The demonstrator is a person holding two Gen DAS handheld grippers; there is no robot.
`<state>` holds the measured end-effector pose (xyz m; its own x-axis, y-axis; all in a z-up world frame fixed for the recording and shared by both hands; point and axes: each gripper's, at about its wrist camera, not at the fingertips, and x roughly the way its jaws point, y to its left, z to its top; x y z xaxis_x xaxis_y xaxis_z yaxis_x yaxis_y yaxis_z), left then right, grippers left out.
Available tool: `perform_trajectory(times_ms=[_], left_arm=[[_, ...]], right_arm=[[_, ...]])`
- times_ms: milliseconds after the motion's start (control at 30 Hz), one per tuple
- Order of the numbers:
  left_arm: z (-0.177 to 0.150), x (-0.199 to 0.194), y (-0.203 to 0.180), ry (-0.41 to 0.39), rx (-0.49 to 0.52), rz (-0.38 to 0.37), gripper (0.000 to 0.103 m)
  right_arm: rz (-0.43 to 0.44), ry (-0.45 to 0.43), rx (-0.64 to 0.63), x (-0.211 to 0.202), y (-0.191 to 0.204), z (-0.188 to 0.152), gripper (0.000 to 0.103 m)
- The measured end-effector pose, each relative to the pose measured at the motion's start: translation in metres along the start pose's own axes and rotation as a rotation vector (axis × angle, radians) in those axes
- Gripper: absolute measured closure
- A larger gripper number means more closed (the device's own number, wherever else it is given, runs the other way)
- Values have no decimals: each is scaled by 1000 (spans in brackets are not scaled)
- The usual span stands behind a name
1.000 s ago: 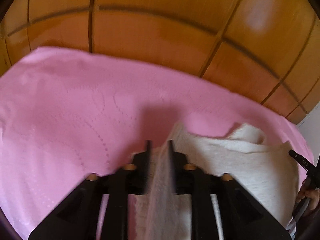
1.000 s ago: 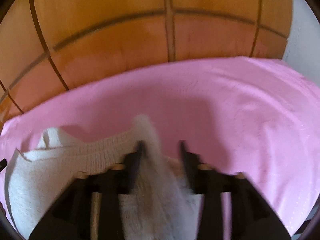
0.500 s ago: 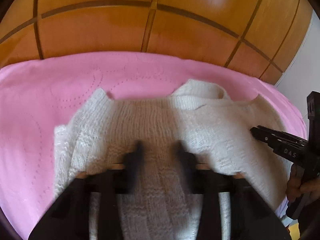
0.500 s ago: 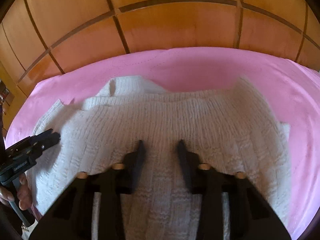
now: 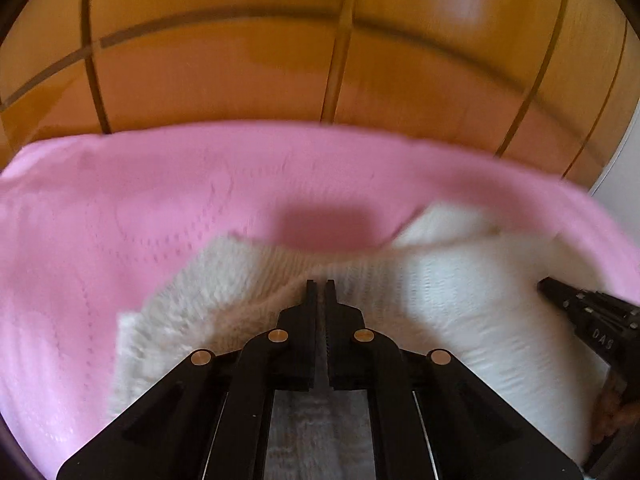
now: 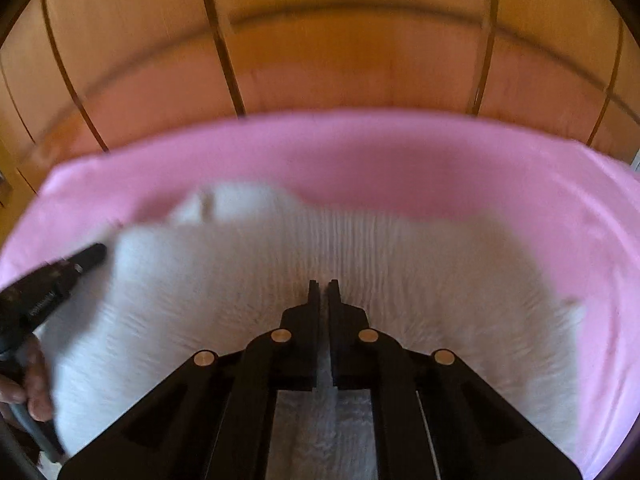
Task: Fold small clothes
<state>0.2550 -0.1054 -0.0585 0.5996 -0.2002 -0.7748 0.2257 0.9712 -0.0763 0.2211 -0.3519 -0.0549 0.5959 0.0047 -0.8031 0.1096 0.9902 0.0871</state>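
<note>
Your left gripper (image 5: 319,285) has its jaws drawn together to a sliver, and a thin ridge of the white knitted garment (image 5: 460,304) is puckered up right at its tips, so it reads as pinched on the knit's near edge. Your right gripper (image 6: 323,286) is equally closed, its tips sunk into the ribbed band of the same garment; whether it really has fabric caught between the pads or only presses on top, you cannot tell through the blur. A second ago both pairs of jaws stood apart with a lifted flap of the knit passing between them, and half a second ago they hovered open over the garment lying flat; now both have shut and come down onto it. That suggests one fold has been laid and you are taking a fresh hold for the next, so check that each side has only the layer you mean to lift. In each view the other gripper enters from the side over the garment's far corner, with fingers of your hand (image 6: 34,384) wrapped on the handle. The garment lies spread on a pink embossed sheet (image 5: 120,208), towards its near edge. Behind the sheet rises an orange-brown panelled wooden wall (image 6: 320,40), with a pale strip of wall at the far right.
</note>
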Motion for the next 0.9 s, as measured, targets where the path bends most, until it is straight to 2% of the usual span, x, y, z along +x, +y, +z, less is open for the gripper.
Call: perform_trajectory(times_ms=[100,200,233,267,333,367,400,433,500,533,567,600,667,733,800,900], left_arm=[[-4,3,-2,3,9,25,100],[-1,-6,9,10,-53,-8,100],[-2,-12,12,3,-70,-14,100],[-5,-23,16,-18,-82,-3,100],[-12,-39,20,-47,-78,-5,94],[-18,-48,22,-57,-74,-15,83],[-24,-55,23,-64,-70,-16,79],[-32,-60,25,-72,-65,-8,79],[-47,-68,31,-70,-56,59,78],[-55,-68,37,-55,-67,94,73],[-61,-69,42,-48,-83,108,69],[-63,-72,45,-48,-91,123,69],[-69,-78,49,-42,-95,173,69],[-73,-91,54,-42,-128,151,69],[-78,-106,59,-54,-166,108,53],[-85,-126,61,-87,-188,82,53]], right_arm=[[-26,-14,-6,-3,3,-1,98],[-11,-16,3,-8,-2,-2,95],[-9,-26,14,-14,-4,-2,88],[-11,-37,22,-20,-5,-3,72],[-8,-80,32,-38,-4,-7,52],[2,-94,27,-45,-2,-9,51],[19,-101,19,-51,2,-11,51],[41,-109,12,-59,7,-15,51],[88,-112,-3,-66,18,-22,48],[111,-99,-25,-67,27,-28,42],[107,-79,-55,-62,36,-36,37],[65,-47,-98,-52,47,-45,36],[21,-82,-136,-43,57,-52,35],[17,-91,-120,-45,56,-52,34],[28,-84,-86,-53,53,-49,30],[20,-114,-82,-71,52,-53,22]])
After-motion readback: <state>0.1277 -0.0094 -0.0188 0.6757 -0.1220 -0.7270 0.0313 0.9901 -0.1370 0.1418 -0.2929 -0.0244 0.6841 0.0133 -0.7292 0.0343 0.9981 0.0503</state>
